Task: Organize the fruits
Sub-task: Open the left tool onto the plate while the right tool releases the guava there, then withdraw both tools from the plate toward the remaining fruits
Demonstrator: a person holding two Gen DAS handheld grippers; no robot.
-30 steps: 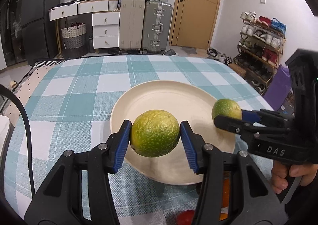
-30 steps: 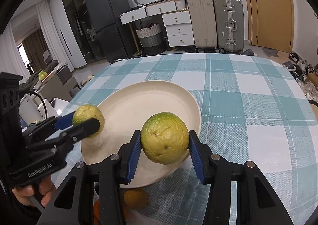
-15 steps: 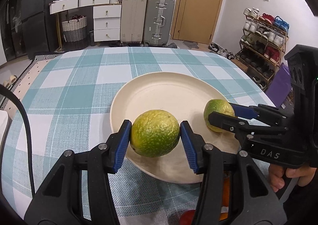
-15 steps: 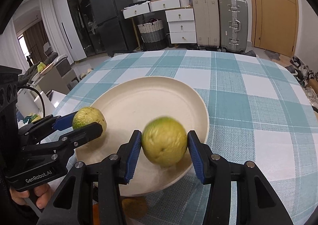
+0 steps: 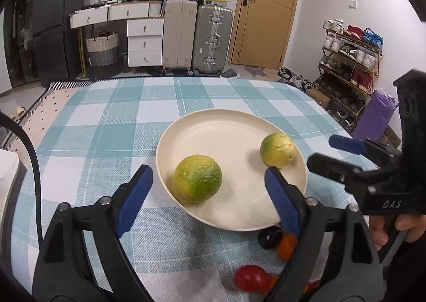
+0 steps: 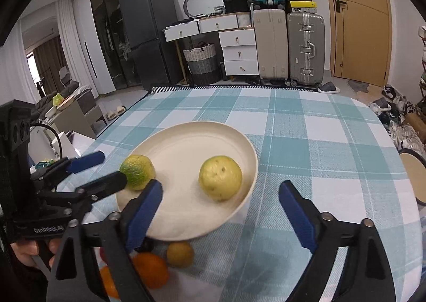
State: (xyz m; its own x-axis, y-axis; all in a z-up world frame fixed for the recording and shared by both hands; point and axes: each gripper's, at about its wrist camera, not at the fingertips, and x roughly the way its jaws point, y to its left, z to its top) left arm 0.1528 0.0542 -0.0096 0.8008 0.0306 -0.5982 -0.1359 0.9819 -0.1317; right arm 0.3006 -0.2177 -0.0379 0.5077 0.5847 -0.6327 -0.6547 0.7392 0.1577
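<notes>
Tongs [image 5: 207, 187] apart, loose fruit [image 6: 180, 253] beside plate [image 6: 186, 230]

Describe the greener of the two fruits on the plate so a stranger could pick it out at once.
Start at the checked teal tablecloth and find the cream plate near its front edge. Two round fruits lie on it; take the greener fruit at the plate's near left, just beyond the open jaws of the left gripper. Its mottled, deep green side sets it apart from the paler yellow fruit to its right.

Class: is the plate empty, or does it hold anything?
Not empty: two green-yellow fruits lie on the plate, apart from each other.
</notes>
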